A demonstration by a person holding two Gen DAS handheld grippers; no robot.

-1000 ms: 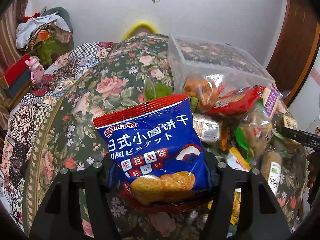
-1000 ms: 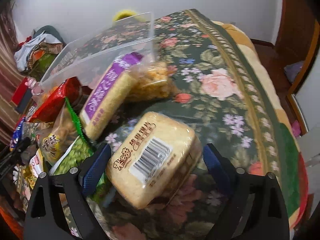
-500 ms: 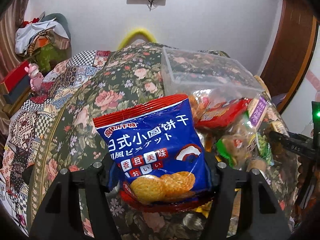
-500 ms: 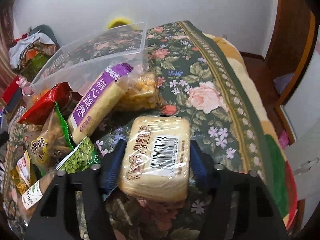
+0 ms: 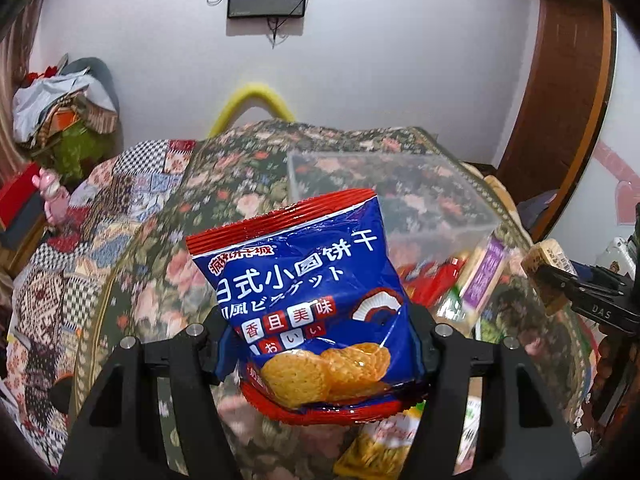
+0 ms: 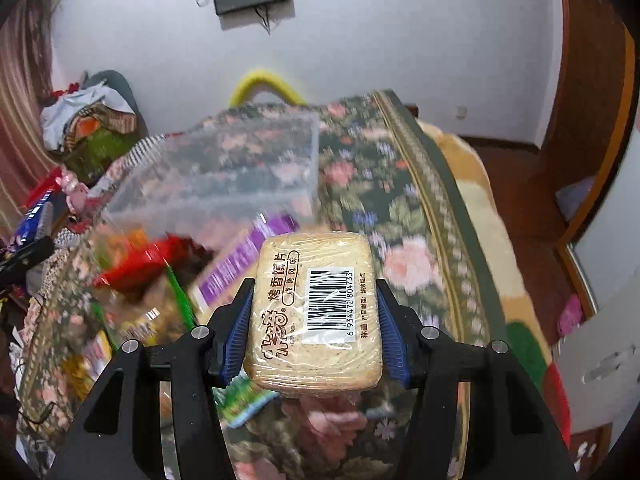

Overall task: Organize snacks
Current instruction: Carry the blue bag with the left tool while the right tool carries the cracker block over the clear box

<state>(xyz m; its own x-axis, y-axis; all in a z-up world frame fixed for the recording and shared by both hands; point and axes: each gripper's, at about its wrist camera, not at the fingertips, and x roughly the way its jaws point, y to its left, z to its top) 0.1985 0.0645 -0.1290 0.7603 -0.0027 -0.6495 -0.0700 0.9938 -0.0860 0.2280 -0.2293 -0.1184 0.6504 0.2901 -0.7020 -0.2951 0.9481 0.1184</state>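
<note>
The blue bag of round crackers [image 5: 312,300] is pinched between the pads of the left gripper [image 5: 320,344], up in the air, with the clear plastic box [image 5: 384,192] just past its top edge and the pile of other snacks [image 5: 472,288] lower down to the right on the flowery blanket [image 5: 160,248]. The wrapped tan block of toast slices [image 6: 316,312] sits tight between the blue pads of the right gripper [image 6: 314,320], whose jaws have just been closing on it. That same box [image 6: 224,176] lies ahead and to the left of it, and the purple snack pack [image 6: 240,260] is just below and to its left.
</note>
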